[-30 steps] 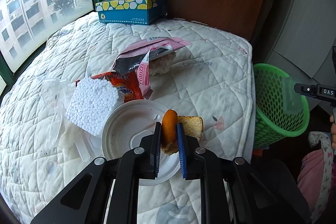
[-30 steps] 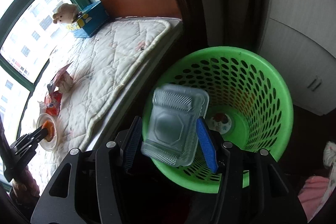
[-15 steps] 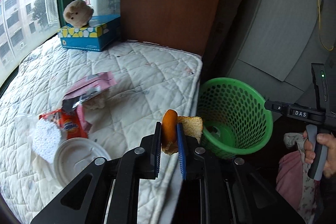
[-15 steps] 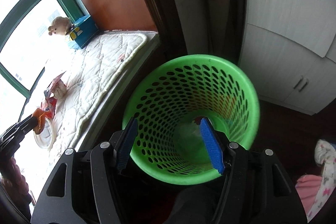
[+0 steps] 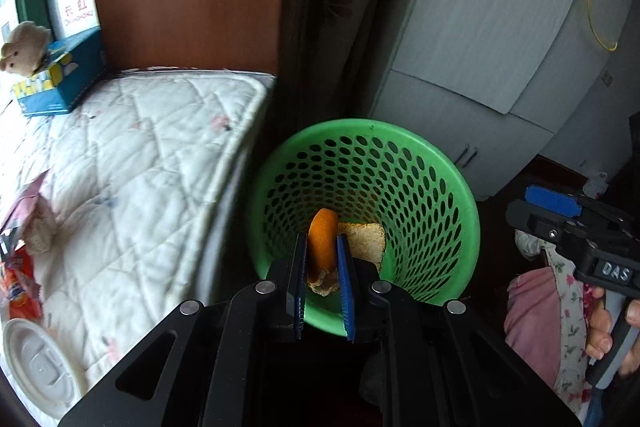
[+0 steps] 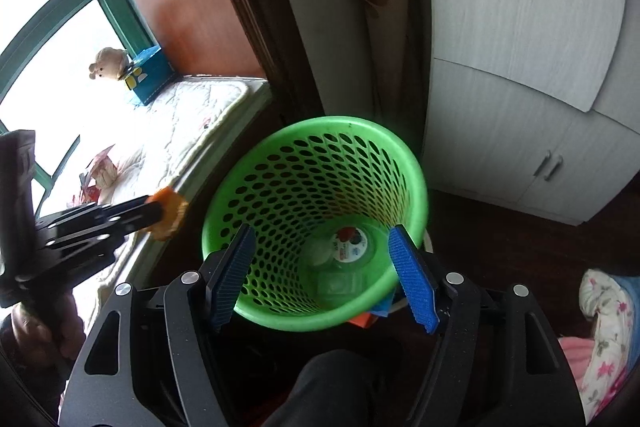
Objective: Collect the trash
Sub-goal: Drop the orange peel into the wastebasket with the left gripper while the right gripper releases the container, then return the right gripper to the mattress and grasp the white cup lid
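Note:
My left gripper (image 5: 320, 247) is shut on an orange food scrap (image 5: 321, 237) with a tan, crumbly side. It holds the scrap over the near-left rim of the green mesh basket (image 5: 400, 135). In the right wrist view the same scrap (image 6: 167, 213) hangs just left of the basket (image 6: 312, 131). My right gripper (image 6: 320, 233) is above the basket's near rim; its jaws are opening and nothing is between them. A clear plastic container (image 6: 340, 283) and a round labelled lid (image 6: 352, 243) lie on the basket's bottom. One blue pad (image 5: 552, 201) of the right gripper shows at the right.
A quilted mattress (image 5: 140, 155) lies left of the basket, carrying a white plastic lid (image 5: 36, 375), a red snack wrapper (image 5: 18, 283), a pink wrapper (image 5: 32, 195) and a tissue box (image 5: 60, 83) topped by a plush toy (image 5: 24, 47). Grey wardrobe (image 5: 480, 47) behind; floral cloth (image 5: 560, 307) at right.
The left gripper swung right from over the mattress to above the basket, still holding the scrap. The right gripper let the clear container fall into the basket and its jaws spread wider.

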Tool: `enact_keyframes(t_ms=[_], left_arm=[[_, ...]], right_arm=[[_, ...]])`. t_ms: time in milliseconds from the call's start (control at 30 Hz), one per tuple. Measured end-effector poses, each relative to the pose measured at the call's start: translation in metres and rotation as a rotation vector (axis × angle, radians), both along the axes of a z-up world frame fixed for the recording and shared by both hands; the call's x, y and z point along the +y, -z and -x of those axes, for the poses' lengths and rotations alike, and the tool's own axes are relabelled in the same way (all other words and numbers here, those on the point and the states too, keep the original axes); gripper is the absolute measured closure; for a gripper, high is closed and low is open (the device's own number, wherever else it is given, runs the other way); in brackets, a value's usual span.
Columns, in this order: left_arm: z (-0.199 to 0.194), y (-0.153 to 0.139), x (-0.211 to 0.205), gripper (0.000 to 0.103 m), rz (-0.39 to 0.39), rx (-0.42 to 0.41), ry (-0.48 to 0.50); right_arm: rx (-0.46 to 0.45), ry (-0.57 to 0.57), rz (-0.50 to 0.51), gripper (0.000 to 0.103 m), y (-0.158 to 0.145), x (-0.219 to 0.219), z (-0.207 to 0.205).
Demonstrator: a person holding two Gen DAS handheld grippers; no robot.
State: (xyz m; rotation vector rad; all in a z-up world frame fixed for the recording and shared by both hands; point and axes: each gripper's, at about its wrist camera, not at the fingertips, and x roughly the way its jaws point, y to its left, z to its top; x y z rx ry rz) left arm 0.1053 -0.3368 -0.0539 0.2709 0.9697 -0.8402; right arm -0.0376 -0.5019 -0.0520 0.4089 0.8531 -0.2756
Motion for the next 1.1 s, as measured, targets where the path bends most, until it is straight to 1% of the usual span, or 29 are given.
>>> enact_keyframes(t_ms=[133,200,233,267,367,467,567,667,733,800,867,933,1000,1100], left_arm=[[0.004,0.009,-0.02,0.087,-0.006,0.016,0.02],[0.005,0.013,-0.027,0.081,-0.003,0.03,0.029],[0.005,0.015,-0.03,0.068,-0.005,0.034,0.027],[0.006,0.016,-0.032,0.058,-0.003,0.028,0.02],[0.008,0.016,-0.031,0.055,0.006,0.03,0.021],[0.01,0.011,-0.022,0.055,0.0,0.021,0.009],[0.008,0.003,-0.004,0.055,0.004,0.007,-0.029],[0.006,-0.008,0.021,0.053,0.003,-0.013,-0.084],[0.005,-0.015,0.039,0.049,0.0,-0.03,-0.119],[0.003,-0.021,0.06,0.049,-0.004,-0.045,-0.159],[0.002,-0.028,0.08,0.044,0.0,-0.058,-0.197],[0.0,-0.034,0.102,0.044,0.004,-0.073,-0.238],[-0.005,-0.039,0.127,0.04,0.009,-0.079,-0.277],[-0.012,-0.045,0.162,0.04,0.008,-0.092,-0.334]], right_arm=[[-0.001,0.011,0.0,0.034,0.002,-0.007,0.008],[0.0,0.018,-0.005,0.034,0.003,-0.01,0.01],[0.001,0.021,-0.007,0.034,0.004,-0.011,0.012],[0.001,0.023,-0.008,0.034,0.004,-0.012,0.013],[0.0,0.02,-0.01,0.034,0.005,-0.011,0.015],[-0.006,0.006,-0.014,0.034,0.003,-0.008,0.015],[-0.016,-0.022,-0.012,0.032,0.0,0.001,0.011],[-0.034,-0.056,-0.003,0.029,-0.005,0.014,0.006],[-0.047,-0.083,-0.005,0.027,-0.009,0.024,0.001],[-0.058,-0.111,0.002,0.024,-0.013,0.035,-0.005],[-0.065,-0.144,0.007,0.023,-0.016,0.047,-0.011],[-0.072,-0.176,0.013,0.021,-0.019,0.06,-0.017],[-0.076,-0.213,0.019,0.02,-0.022,0.074,-0.025],[-0.084,-0.268,0.029,0.018,-0.025,0.097,-0.035]])
